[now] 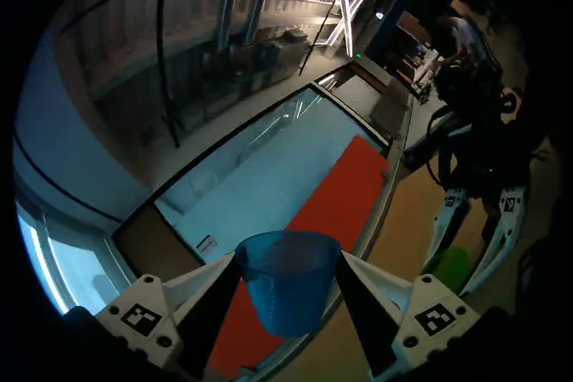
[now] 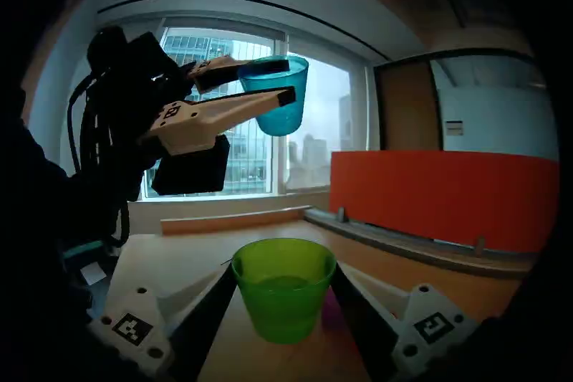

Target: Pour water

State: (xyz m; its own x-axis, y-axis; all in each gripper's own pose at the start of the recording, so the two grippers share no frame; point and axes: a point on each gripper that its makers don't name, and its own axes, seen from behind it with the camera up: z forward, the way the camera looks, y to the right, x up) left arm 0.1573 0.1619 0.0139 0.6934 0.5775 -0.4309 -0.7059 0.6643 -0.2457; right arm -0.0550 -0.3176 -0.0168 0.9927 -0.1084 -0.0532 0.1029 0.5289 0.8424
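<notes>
A blue translucent cup [image 1: 288, 280] is pinched between the fingers of my left gripper [image 1: 286, 289], held high and tilted in the left gripper view. In the right gripper view that blue cup [image 2: 276, 94] hangs raised above the table in the left gripper [image 2: 247, 88]. My right gripper [image 2: 284, 289] is shut on a green cup [image 2: 284, 285] that stands upright just above the wooden table [image 2: 179, 260]; liquid shows inside it. In the left gripper view the right gripper [image 1: 473, 253] and the green cup [image 1: 450, 267] appear at the right.
An orange partition [image 2: 444, 196] with a grey rail runs along the table's far right side. Large windows [image 2: 315, 131] lie behind. A person's dark sleeve and cables [image 2: 107, 138] are at the left. Ceiling pipes and lights [image 1: 344, 9] show overhead.
</notes>
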